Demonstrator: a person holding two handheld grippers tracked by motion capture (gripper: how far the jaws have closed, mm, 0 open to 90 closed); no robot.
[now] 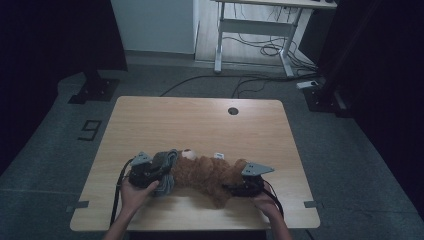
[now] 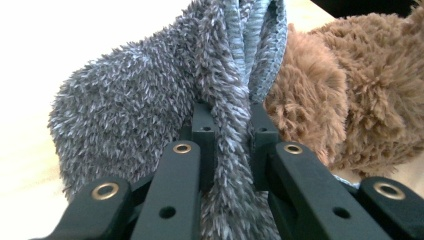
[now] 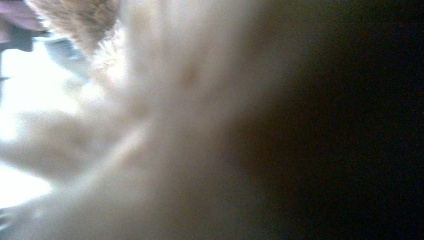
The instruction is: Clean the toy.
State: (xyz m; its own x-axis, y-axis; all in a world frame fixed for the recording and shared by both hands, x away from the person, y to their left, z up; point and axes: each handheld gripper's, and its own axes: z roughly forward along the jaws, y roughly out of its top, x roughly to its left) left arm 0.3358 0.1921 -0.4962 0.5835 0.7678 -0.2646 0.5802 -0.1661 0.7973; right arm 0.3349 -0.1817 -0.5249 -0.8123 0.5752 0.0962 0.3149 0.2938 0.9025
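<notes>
**Operator:** Near the lower centre of the high view, on the light wooden rectangular table point(image 1: 200, 125), lies the brown plush teddy bear point(image 1: 210, 175), stretched left to right. Position of the grey fluffy knitted sock point(image 1: 166, 170)?

**Inspector:** At the bear's left end, touching it. In the left gripper view the sock point(image 2: 150, 95) occupies the centre and left of the frame, with the bear point(image 2: 350, 95) pressed against it at the right.

**Operator:** Left gripper point(image 1: 150, 172) state?

**Inspector:** Jaws nearly together, clamped on a fold of the sock; the left gripper point(image 2: 232, 132) pinches the fabric between both black pads.

**Operator:** Right gripper point(image 1: 245, 187) state?

**Inspector:** It sits against the bear's right end, lower right of centre in the high view. Its own view is blurred brown fur at close range, dark at the right. Jaw opening and grip cannot be determined.
</notes>
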